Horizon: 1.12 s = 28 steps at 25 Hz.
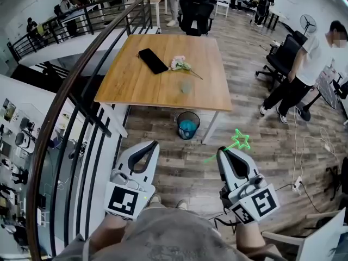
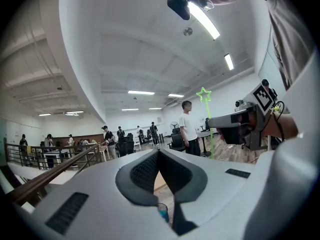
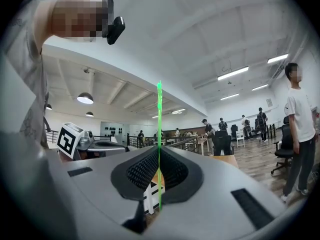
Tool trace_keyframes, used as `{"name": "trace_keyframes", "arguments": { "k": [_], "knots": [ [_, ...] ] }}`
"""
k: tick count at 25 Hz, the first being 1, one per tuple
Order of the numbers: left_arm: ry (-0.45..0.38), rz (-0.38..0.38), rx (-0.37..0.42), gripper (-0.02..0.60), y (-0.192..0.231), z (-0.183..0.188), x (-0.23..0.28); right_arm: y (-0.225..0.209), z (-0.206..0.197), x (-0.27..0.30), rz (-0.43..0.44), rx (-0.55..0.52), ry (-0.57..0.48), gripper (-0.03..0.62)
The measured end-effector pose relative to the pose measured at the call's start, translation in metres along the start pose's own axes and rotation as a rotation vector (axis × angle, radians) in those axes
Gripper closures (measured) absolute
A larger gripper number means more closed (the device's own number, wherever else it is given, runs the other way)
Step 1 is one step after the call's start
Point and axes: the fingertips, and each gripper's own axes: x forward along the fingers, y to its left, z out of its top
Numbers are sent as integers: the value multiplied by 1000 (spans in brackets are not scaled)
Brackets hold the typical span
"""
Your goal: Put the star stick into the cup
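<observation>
Right claw (image 1: 227, 152) pinches star stick (image 1: 240, 141) along its shaft, star end aimed bench-ward. Cup (image 1: 186, 86), small and greyish, stands near the front edge of the bench (image 1: 136, 86), well apart from the claw. Left claw (image 1: 148, 145) pressed together, empty. Flower (image 1: 179, 64) and phone (image 1: 153, 60) lie mid-bench; bin (image 1: 188, 125) sits on the floor under the bench front.

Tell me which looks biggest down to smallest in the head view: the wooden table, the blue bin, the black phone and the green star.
1. Wooden table.
2. Blue bin and black phone: they look about alike, so no ranking.
3. Green star: looks smallest, though it is nearer the camera.
</observation>
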Motion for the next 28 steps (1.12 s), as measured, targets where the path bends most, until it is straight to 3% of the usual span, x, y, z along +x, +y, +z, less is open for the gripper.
{"name": "trace_keyframes", "arguments": {
  "k": [13, 22, 28],
  "knots": [
    [18, 36, 31, 566, -20, 2, 21, -25, -6, -11, 53, 13, -8, 560],
    [22, 36, 23, 566, 8, -17, 67, -57, -23, 33, 56, 9, 5, 560],
    [34, 26, 14, 566, 50, -24, 119, -92, -23, 89, 41, 11, 25, 560]
  ]
}}
